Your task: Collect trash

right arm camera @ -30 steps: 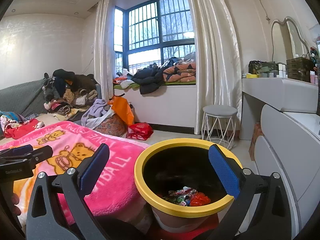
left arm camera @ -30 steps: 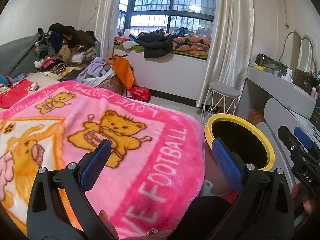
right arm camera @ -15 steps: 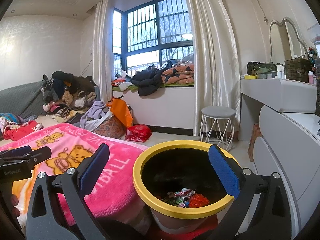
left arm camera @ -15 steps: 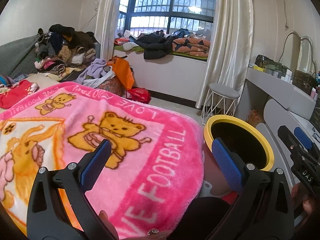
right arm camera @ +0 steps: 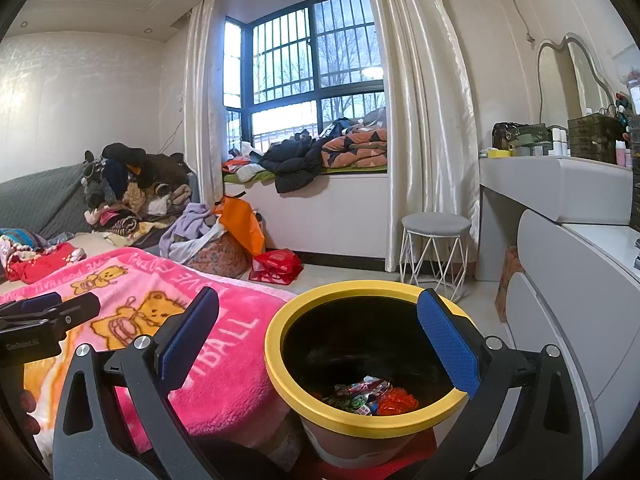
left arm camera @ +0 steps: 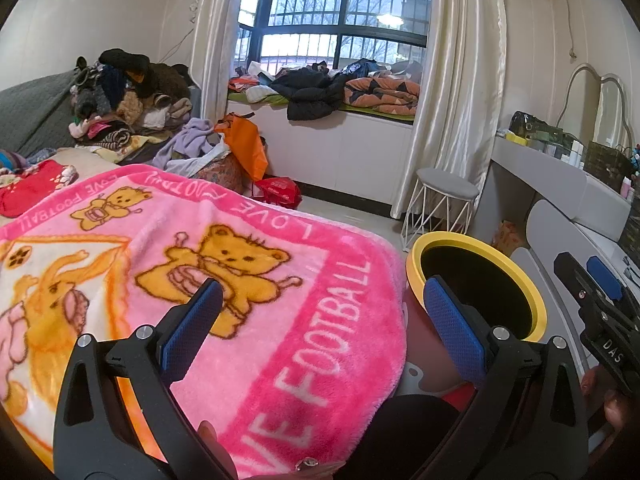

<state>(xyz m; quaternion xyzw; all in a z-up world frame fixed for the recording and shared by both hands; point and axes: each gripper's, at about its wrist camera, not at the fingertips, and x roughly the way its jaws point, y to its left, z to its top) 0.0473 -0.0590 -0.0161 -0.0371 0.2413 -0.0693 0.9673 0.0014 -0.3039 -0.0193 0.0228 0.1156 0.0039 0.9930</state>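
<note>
**Both grippers empty over the bin: find the next piece before reaching**

The bed (left arm camera: 48,184) takes up the left of both views, covered by a pink blanket (left arm camera: 280,320) that looks bare of litter where the cameras can see it. Right beside its corner stands the bin (right arm camera: 360,426), yellow-rimmed, with the blanket's edge touching or nearly touching its side. At the bottom of the bin lies the trash (right arm camera: 372,398), a small heap of crumpled wrappers, red and green among them (what each one is, I cannot tell).

The right gripper (right arm camera: 316,344) hangs just above the bin's mouth, jaws spread wide and nothing between the blue pads. The left gripper (left arm camera: 320,320) is likewise released and empty, poised over the blanket's near corner, with the bin to its right.

My reading is that a drop is finished and the step in hand is the search for more. To do it well, sweep a camera across the floor (right arm camera: 352,272) near the red bag (right arm camera: 276,266) and along the blanket's far edge before committing either arm. Keep the jaws wide on the approach, come down from above so a thin wrapper is pinched, not pushed, and avoid snagging the fleece. Leave the bin where it stands.
</note>
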